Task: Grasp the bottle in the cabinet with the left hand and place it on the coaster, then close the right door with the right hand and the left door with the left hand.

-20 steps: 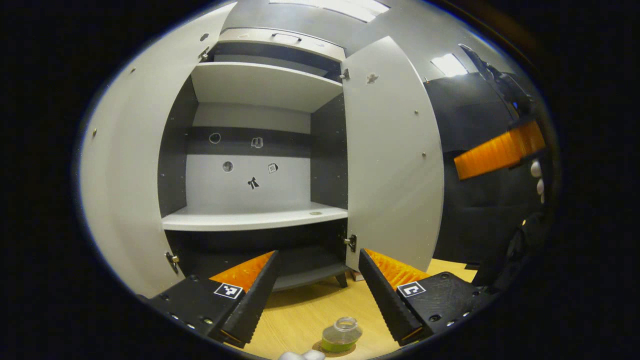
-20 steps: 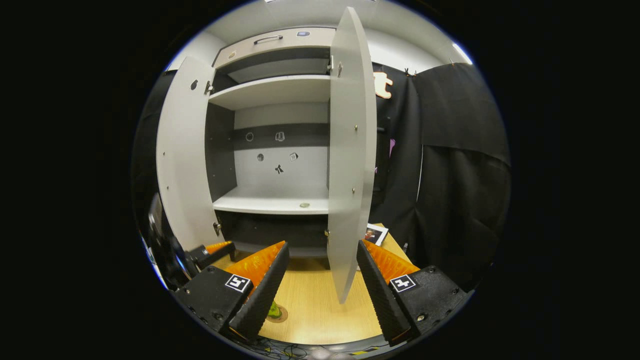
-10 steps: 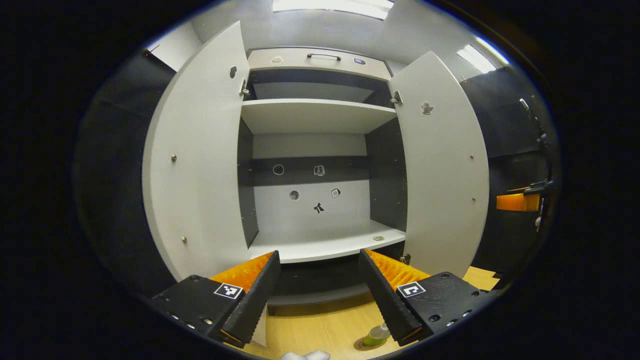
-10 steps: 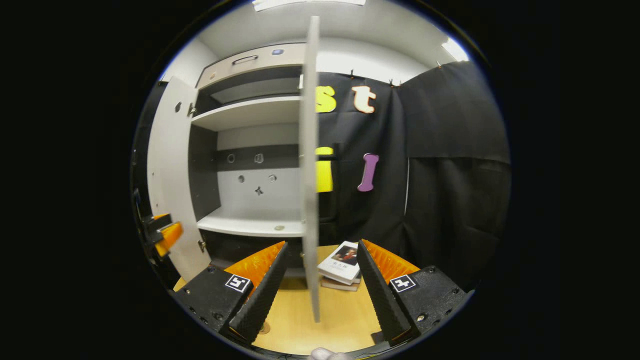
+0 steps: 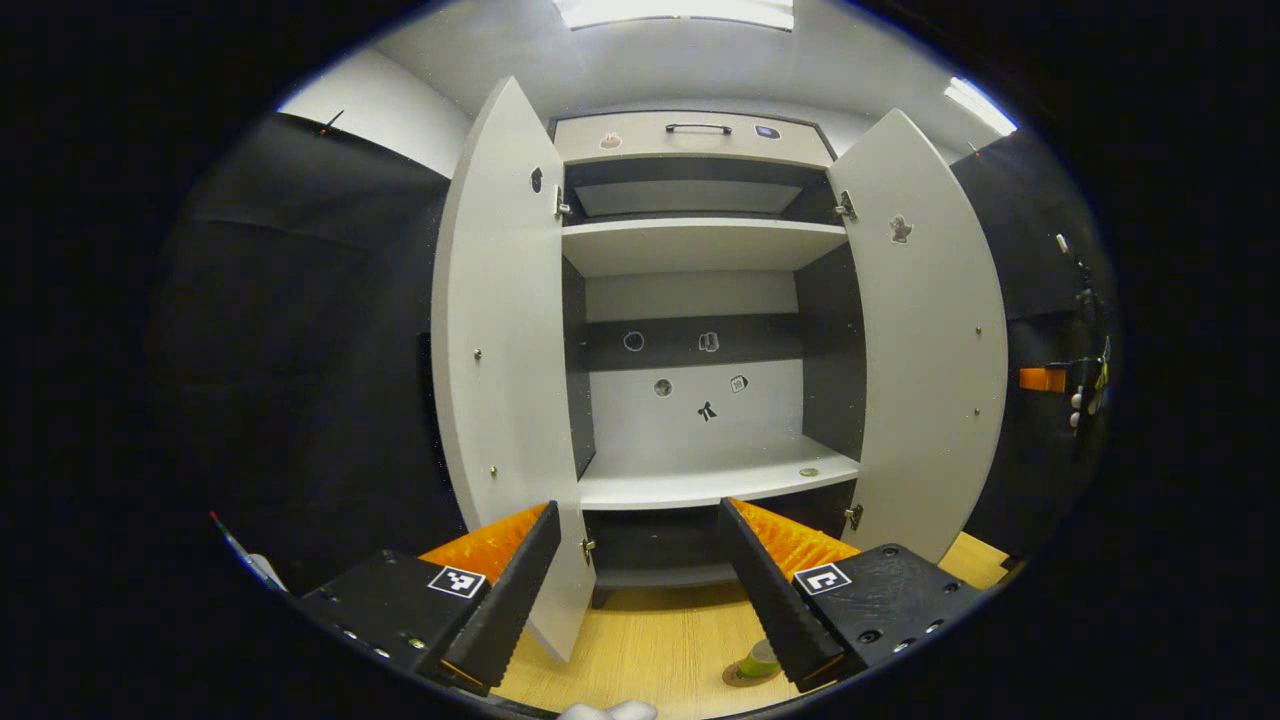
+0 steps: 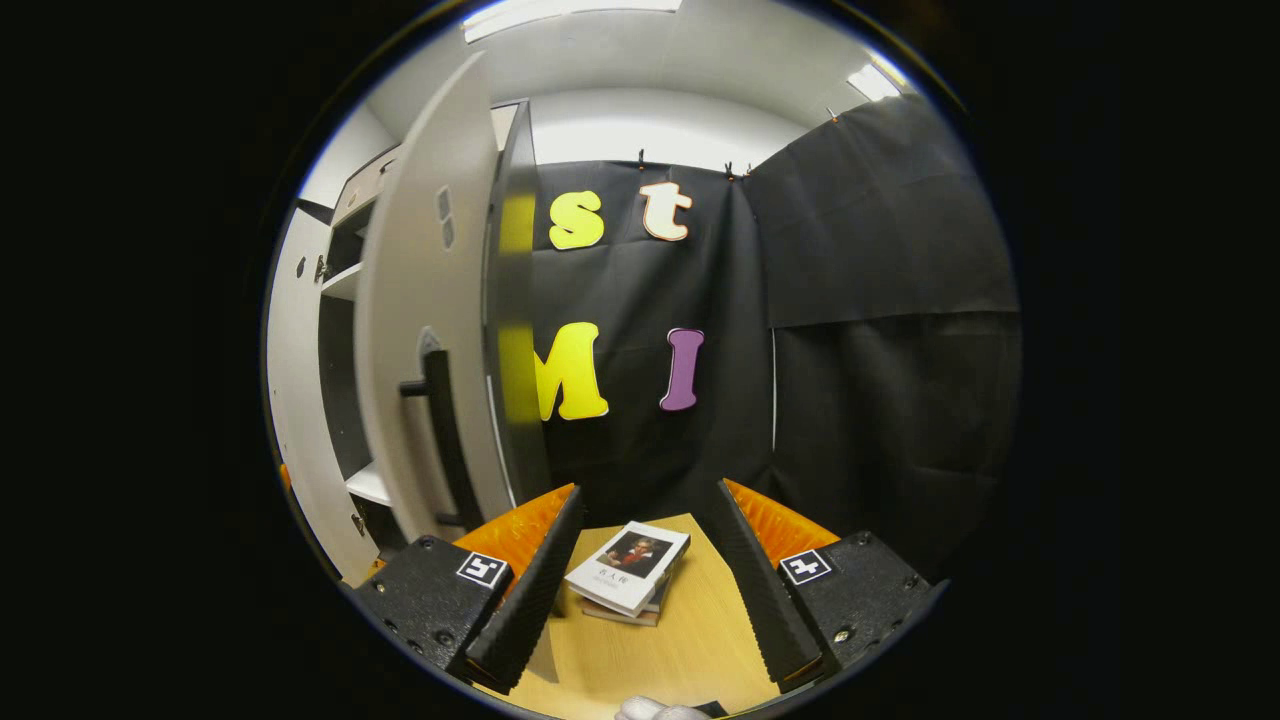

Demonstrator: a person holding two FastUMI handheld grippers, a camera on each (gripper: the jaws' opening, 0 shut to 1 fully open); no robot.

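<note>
The right door (image 6: pixel 425 340) stands open, upright, just left of the empty, wide right tongs (image 6: pixel 640 590), its handle (image 6: pixel 440 435) facing them.

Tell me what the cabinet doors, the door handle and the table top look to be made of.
Right door and left door: likely laminated board, smooth matte light grey, thin flat panels with small screw heads. Door handle: dark bar, metal or plastic, cannot tell. Table top: light wood-grain surface, possibly laminate.
</note>
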